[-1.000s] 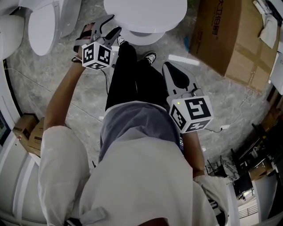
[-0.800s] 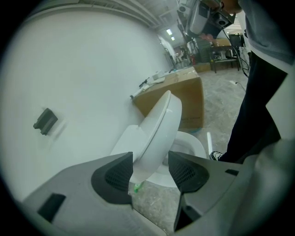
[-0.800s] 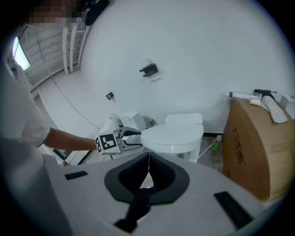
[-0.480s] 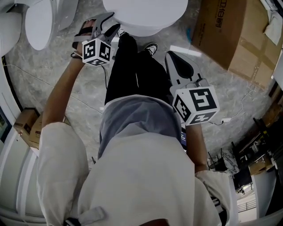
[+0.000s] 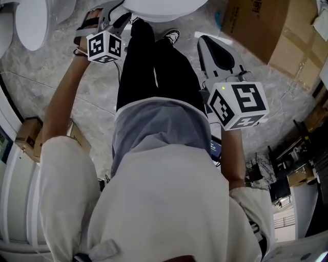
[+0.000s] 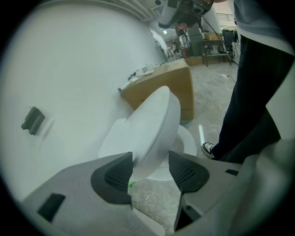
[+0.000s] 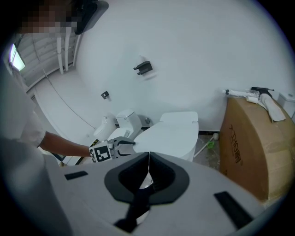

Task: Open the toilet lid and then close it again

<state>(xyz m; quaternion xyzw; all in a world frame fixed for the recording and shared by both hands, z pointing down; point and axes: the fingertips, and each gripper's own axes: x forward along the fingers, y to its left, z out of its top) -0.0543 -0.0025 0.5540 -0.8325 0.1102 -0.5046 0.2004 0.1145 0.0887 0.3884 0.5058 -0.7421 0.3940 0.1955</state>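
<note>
The toilet (image 5: 161, 6) stands at the far side of the scene. In the head view it has slid almost out of the top edge over the last second, so only its near rim is shown. The cardboard box (image 5: 266, 30) at the far right and the second toilet (image 5: 31, 23) at the far left have drifted the same way. Much of the change is therefore judged to be a lean of the head, not a shift of the fixtures.

The toilet lid (image 6: 154, 122) is seen tilted in the left gripper view. A strip of the seat (image 6: 188, 142) is exposed beside it, so the lid appears to be lifted part-way. How far it is raised cannot be fixed, because that view is rolled.

The left gripper (image 6: 150, 173) has been carried farther away with the reach and has been kept at the lid's near left edge. Its jaws are held apart, with the lid's edge lying in the gap between them. Contact with either pad cannot be confirmed.

The right gripper (image 7: 148, 173) has been brought up nearer the head, well apart from the toilet on the near right. Its jaws are pressed together with nothing between them.

The opening stage is judged to be under way, led by the left side. The lid has yet to be brought fully upright, and the closing has not begun.
</note>
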